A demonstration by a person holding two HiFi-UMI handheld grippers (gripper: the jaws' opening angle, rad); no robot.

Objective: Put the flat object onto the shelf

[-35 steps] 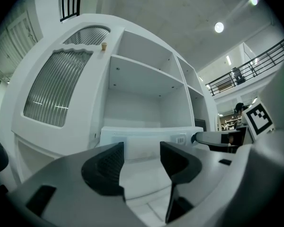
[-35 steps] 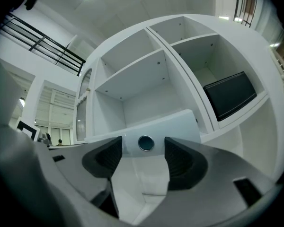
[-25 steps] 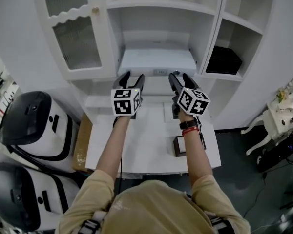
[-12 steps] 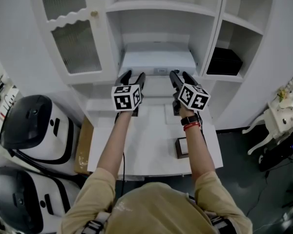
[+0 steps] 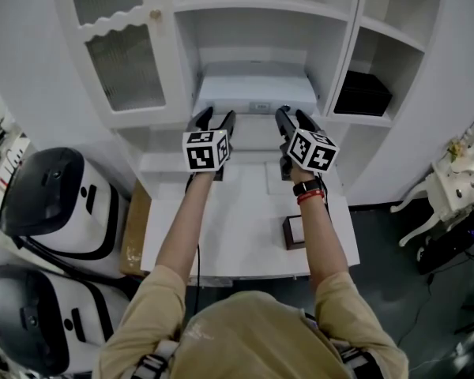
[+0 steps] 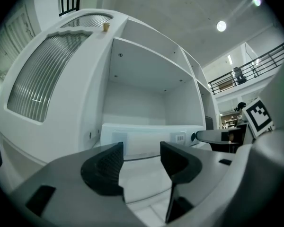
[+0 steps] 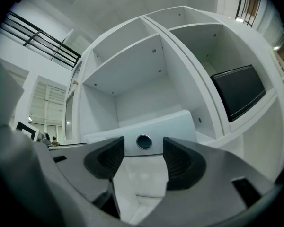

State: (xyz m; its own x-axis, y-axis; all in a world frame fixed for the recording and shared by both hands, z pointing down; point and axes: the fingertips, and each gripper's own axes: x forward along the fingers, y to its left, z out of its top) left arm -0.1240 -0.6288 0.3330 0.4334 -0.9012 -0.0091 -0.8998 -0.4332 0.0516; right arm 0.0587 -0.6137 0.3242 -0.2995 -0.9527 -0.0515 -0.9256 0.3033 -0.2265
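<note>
The flat object [image 5: 255, 95] is a white slab with a round button on its front edge, lying on the shelf of the middle compartment. It also fills the background of the left gripper view as a white slab [image 6: 146, 138] and of the right gripper view [image 7: 146, 126]. My left gripper [image 5: 214, 121] hovers level just in front of its left half, open and empty [image 6: 142, 162]. My right gripper [image 5: 293, 119] hovers in front of its right half; its jaws have just been closing a little, with nothing between them [image 7: 142, 160], and a gap remains.
A black box [image 5: 362, 95] sits in the right compartment. A ribbed glass door [image 5: 122, 61] closes the left one. Below the arms is a white table [image 5: 237, 235] with a small brown box [image 5: 294, 231]. Black-and-white machines [image 5: 47, 204] stand at the left.
Both grippers have edged slightly toward the shelf in the head view. The white flat object lies where it was.
</note>
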